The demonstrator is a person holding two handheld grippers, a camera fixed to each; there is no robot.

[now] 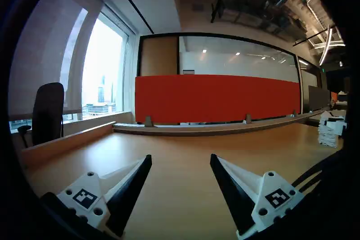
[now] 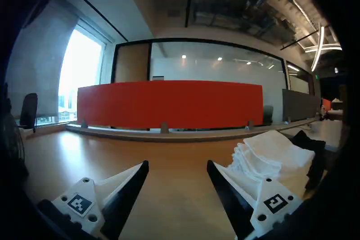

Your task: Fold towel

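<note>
A stack of folded white towels (image 2: 270, 152) rests on the wooden desk (image 2: 180, 168) just right of my right gripper (image 2: 177, 163), which stands open over bare wood with nothing between its fingers. The same white stack (image 1: 330, 129) appears at the far right edge in the left gripper view. My left gripper (image 1: 181, 156) is open too, low over the desk (image 1: 180, 159), holding nothing.
A red divider panel (image 1: 216, 98) runs along the desk's far edge, with glass walls behind. A black office chair (image 1: 47, 111) stands by the window at the left. Something dark (image 2: 315, 150) lies right of the towel stack.
</note>
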